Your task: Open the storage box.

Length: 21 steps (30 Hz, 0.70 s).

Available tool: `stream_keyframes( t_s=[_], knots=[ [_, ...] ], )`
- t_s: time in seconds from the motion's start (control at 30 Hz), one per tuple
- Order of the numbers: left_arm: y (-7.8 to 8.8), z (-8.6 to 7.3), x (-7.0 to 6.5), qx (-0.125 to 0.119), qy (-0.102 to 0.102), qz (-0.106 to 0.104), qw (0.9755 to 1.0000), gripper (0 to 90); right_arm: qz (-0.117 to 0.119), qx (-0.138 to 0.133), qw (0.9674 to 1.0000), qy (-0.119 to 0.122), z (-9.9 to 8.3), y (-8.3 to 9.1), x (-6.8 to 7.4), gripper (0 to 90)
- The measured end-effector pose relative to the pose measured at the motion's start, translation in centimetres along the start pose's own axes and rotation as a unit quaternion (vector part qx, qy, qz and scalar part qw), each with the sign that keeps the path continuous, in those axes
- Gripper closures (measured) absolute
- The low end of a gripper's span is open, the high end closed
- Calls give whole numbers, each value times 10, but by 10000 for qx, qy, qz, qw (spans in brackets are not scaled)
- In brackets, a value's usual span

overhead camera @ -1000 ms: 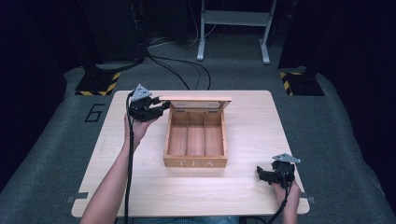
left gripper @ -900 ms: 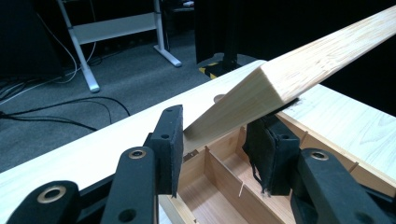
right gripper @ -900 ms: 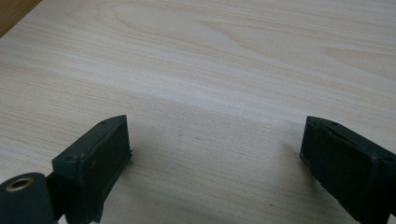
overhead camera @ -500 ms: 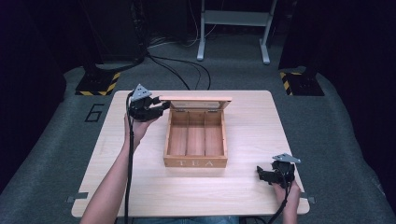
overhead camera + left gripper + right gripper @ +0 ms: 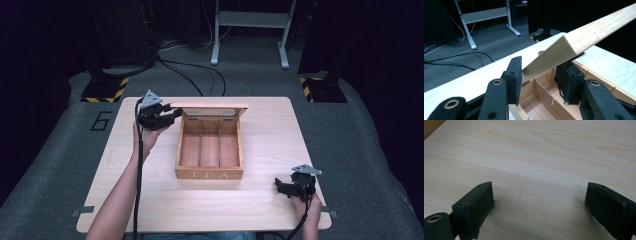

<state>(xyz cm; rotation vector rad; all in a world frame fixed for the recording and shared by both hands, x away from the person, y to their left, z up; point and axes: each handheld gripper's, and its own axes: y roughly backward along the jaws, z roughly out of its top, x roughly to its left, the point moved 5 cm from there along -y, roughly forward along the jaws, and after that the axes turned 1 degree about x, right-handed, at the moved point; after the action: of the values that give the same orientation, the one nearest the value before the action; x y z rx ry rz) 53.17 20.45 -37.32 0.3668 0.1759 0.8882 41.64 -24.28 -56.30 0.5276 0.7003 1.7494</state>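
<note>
- Two grippers were at work, and nearest the camera, at the lower right of the high view, the right gripper (image 5: 286, 187) rested low over the bare table (image 5: 270, 130), well apart from the box.
- Its own view looked along jaws spread wide over plain wood grain with nothing between them, so that claw was released and idle.
- Middle of the high view held the tea box (image 5: 210, 150), a wooden box with three compartments (all empty as far as could be seen) and "TEA" lettered on its front wall.
- Farther back, at the box's rear left corner, the left gripper (image 5: 170, 116) was clenched on the lid (image 5: 210, 106), which stood raised on its hinged back edge.
- The left gripper view showed the corner of the lid (image 5: 564, 47) pinched between the two black pads (image 5: 515, 75), tilted up over the open compartments (image 5: 541, 100).
- By my judgement the step in hand was swinging the lid on its hinge; whether it was being opened or closed could not be told.
- Next move, as I judged it, called for guiding the lid along its hinge arc with the grip kept firm, then letting go only once the lid rested settled; the free right gripper could steady the box's front wall if it slid.
</note>
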Motion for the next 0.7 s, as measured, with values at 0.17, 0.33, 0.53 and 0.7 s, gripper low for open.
stream_keyframes(
  t_s=[0.17, 0.33, 0.53, 0.7],
  knots=[
    [0, 0, 0, 9, -5, -1, 10000, 570, 0, 0, 10000, -2, 0, 0, 0, 78],
    [0, 0, 0, 6, -3, -2, 10000, 570, -4, 16, 10000, 0, 0, 0, 0, 78],
    [0, 0, 0, 9, -7, -5, 10000, 570, -5, 24, 10000, 3, 0, 0, 0, 78],
    [0, 0, 0, 8, -9, -6, 10000, 570, -5, 20, 10000, 0, 0, 0, 0, 78]
  ],
)
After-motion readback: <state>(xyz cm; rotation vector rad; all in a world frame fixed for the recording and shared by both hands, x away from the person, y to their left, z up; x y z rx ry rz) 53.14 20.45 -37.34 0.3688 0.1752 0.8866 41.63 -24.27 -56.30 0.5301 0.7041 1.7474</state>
